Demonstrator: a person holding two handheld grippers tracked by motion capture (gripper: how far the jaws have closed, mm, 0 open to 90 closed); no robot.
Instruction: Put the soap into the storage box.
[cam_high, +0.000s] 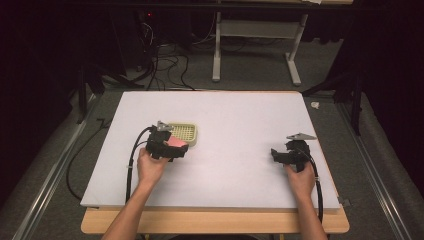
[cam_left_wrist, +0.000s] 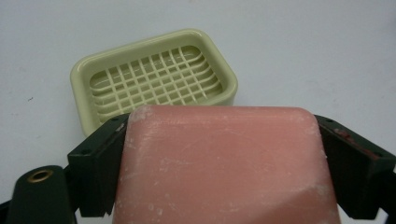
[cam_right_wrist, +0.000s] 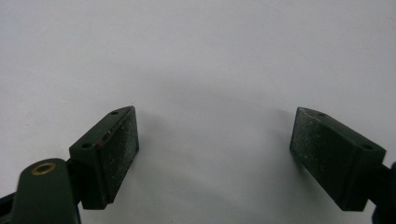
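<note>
Nearest in the left gripper view, a pink bar of soap (cam_left_wrist: 224, 163) clamped between the two black jaws, one pad pressed on each short end, lower edge cut off by the bottom of the frame, so full length not readable. Surface scuffed and dusted with white marks; underside hidden. Long axis running across from jaw to jaw, broad flat face turned up, rounded far corners toward the soap dish (cam_left_wrist: 154, 79). Just beyond the bar, the pale yellow-green dish on the white table (cam_left_wrist: 303, 42), near edge partly covered by the soap, grid floor open and holding nothing, long side slanting up to the right in this view. Seen from the high view, left gripper (cam_high: 167, 147) closed on the soap (cam_high: 176, 144) and held just on the person's side of the dish (cam_high: 184, 133), dish partly screened by the gripper's grey plate; whether soap touches the dish rim hard to tell at that size. Cable looping from the gripper back along the left forearm. Over at the right, right gripper (cam_high: 280, 156) well apart from the dish, near the table's right edge, jaws spread wide with bare table between them; in the right gripper view, both dusty pads (cam_right_wrist: 119, 149) clear of everything, right jaw clipped by the frame edge. Wide bare table between the two grippers and beyond the dish to the far edge; farther still, dark floor with cables and a grey stand, dim and hard to make out.
</note>
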